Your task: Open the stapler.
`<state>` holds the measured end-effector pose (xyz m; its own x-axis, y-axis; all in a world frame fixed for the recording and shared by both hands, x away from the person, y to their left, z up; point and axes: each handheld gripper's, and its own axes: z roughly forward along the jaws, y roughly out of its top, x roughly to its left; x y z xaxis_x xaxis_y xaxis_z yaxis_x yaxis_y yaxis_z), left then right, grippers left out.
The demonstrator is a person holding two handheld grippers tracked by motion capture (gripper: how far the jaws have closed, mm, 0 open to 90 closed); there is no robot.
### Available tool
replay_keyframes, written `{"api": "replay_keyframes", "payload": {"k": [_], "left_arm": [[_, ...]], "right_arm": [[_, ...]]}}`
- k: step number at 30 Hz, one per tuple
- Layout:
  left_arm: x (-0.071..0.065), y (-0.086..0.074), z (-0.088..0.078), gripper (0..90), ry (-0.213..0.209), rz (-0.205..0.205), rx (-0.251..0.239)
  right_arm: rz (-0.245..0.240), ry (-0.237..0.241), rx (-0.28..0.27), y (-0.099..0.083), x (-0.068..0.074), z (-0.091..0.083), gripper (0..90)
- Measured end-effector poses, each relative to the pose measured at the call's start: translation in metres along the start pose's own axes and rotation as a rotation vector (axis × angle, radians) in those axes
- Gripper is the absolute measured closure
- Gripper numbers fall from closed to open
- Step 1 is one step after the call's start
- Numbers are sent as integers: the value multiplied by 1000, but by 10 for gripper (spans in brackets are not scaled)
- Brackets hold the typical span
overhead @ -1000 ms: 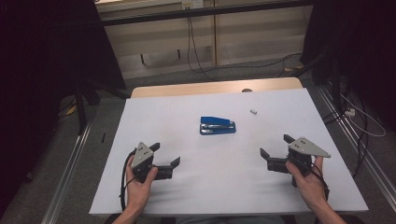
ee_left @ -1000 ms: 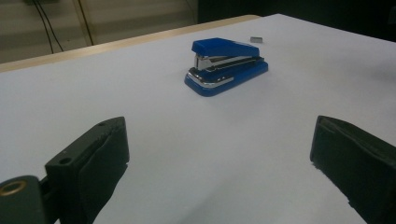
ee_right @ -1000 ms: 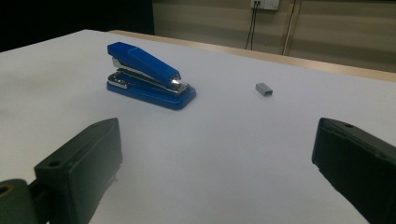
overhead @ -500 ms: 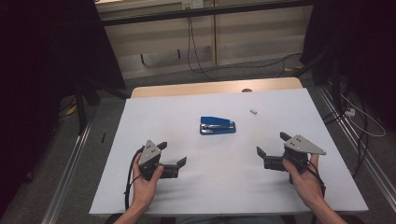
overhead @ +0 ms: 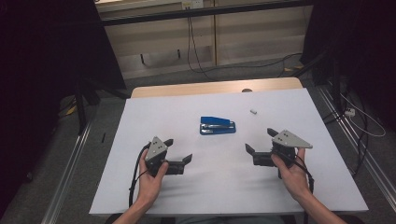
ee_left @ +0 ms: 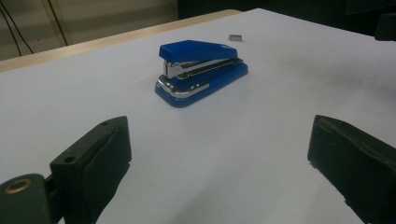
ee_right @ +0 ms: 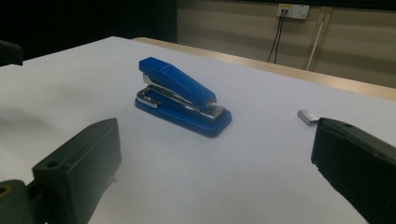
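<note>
Stapler [ee_left: 201, 70]: glossy blue plastic, probably; shiny metal insert. Table [overhead: 187, 116]: matt white.

White-topped table [overhead: 327, 186]; beige panelled wall [overhead: 261, 32] behind; cables [overhead: 196, 51] hanging; grey floor [overhead: 60, 154]

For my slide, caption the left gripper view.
Open left gripper faces a blue stapler on the white table.

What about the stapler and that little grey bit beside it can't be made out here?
- Stapler: whether staples are loaded; its blue top covers the channel in all views.
- Grey bit: too small in the high view; right jaw cuts it off in the right gripper view.
</note>
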<state>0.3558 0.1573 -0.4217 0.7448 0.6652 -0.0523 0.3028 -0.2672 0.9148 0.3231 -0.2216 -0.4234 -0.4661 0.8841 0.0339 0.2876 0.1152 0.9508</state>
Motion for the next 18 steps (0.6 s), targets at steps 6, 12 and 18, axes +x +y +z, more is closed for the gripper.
{"api": "replay_keyframes", "payload": {"k": [6,12,18], "left_arm": [[-2,6,7,53,-5,-4,-25],[-5,11,14,52,-6,26,-24],[-2,15,23,48,-10,18,-26]], "right_arm": [[-18,29,-21,3,5,7,11],[-12,46,-22,4,7,14,16],[-11,75,-32,9,12,24,18]]}}
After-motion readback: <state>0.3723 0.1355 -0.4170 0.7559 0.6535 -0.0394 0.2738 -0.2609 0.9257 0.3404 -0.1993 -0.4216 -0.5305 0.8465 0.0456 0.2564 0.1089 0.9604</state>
